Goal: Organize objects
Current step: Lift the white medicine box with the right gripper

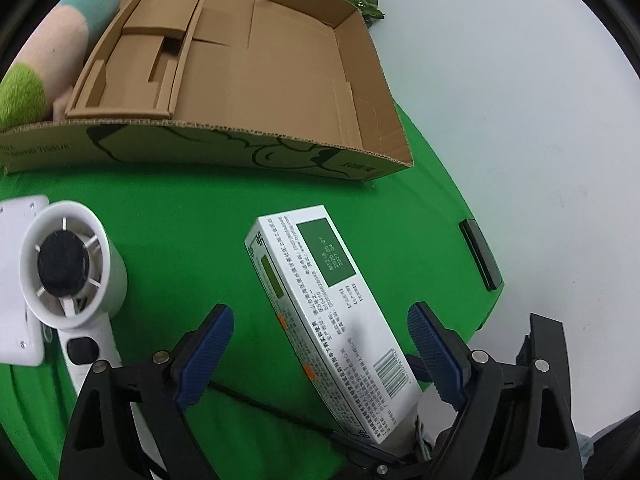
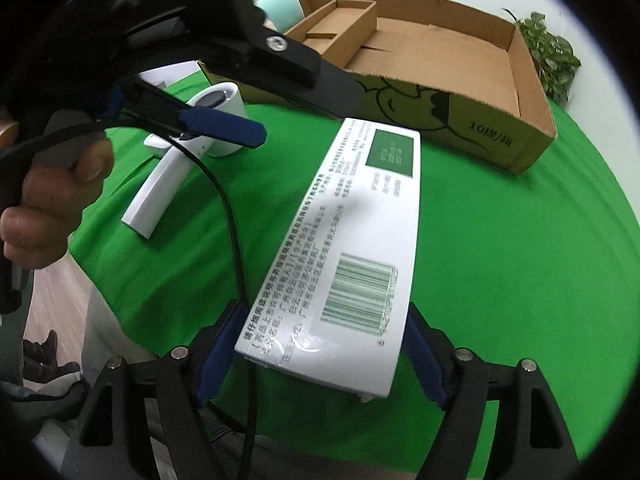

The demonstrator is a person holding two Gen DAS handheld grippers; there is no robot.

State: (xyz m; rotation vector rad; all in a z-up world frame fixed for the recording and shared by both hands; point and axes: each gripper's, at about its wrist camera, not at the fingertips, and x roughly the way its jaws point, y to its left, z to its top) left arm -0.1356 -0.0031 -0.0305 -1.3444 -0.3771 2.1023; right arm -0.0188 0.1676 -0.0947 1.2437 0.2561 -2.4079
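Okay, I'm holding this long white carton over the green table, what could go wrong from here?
1. The right tongs grip the white carton only at its near end, so the long free end may droop or twist out.
2. The black cable runs just beside the carton's near end and could snag it.
3. The left tongs hang open around the carton; swinging them left might knock the handheld fan.
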